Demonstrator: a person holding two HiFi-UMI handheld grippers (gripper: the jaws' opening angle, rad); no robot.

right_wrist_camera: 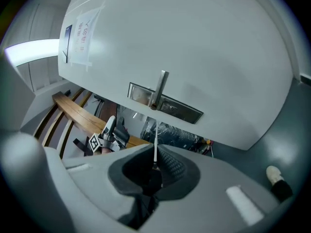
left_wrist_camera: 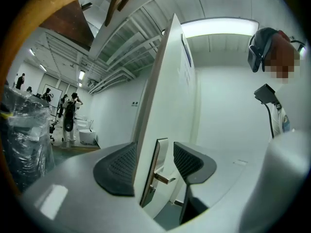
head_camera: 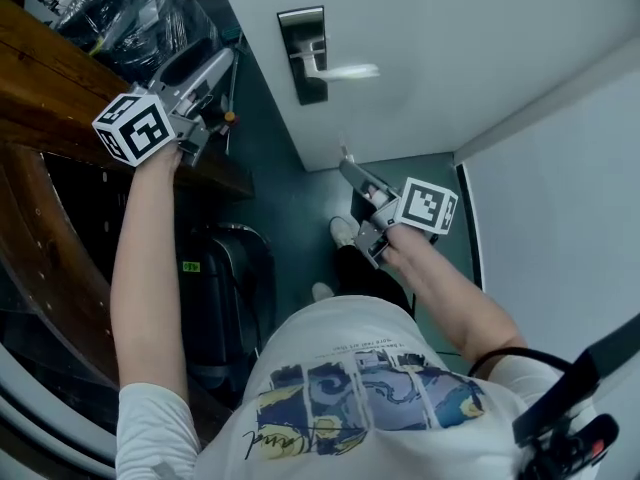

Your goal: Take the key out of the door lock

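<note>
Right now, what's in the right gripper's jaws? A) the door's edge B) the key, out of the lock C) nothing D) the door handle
B: the right gripper view shows the right gripper shut on the thin key, whose blade ends short of the lock plate on the door.

T-shirt white, blue-yellow print | left tool, right tool grey | marker cubes black-white

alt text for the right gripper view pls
The right gripper is shut on a thin silver key that points up toward a white door. The key is clear of the door's metal lock plate and lever handle. Dark teal floor shows at the lower right.
</note>
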